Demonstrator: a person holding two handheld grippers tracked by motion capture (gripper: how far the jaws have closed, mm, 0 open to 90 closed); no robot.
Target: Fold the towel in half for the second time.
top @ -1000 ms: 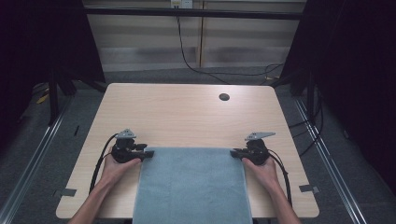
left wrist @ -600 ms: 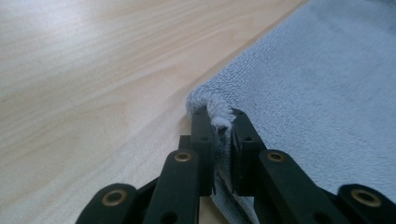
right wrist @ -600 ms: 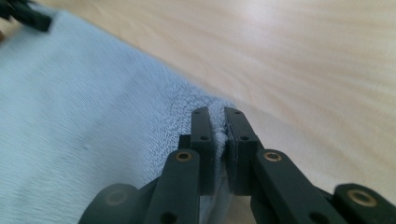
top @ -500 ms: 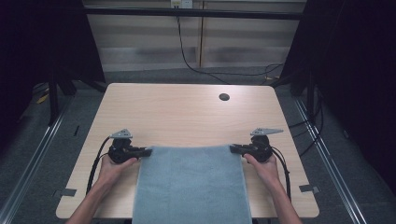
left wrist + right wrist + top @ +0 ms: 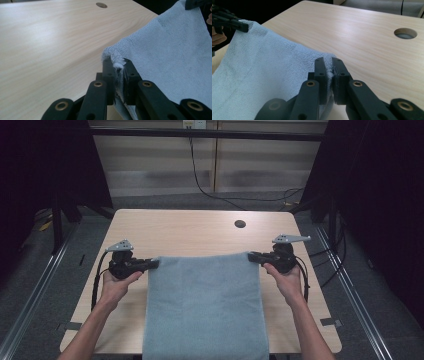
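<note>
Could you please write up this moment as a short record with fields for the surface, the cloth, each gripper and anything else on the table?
surface: light wooden table
cloth: blue-grey towel, far edge raised off the table, near end hanging over the near edge
left gripper: shut on the towel's far left corner
right gripper: shut on the towel's far right corner
towel edge between grippers: stretched nearly straight
other: round cable hole in the tabletop, beyond the towel

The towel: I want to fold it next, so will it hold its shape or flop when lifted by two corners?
Probably floppy: the towel sags between the left gripper and right gripper. Its fuzzy pile bunches between the pads, so it likely won't slip. It looks light, hanging from two pinched corners.
</note>
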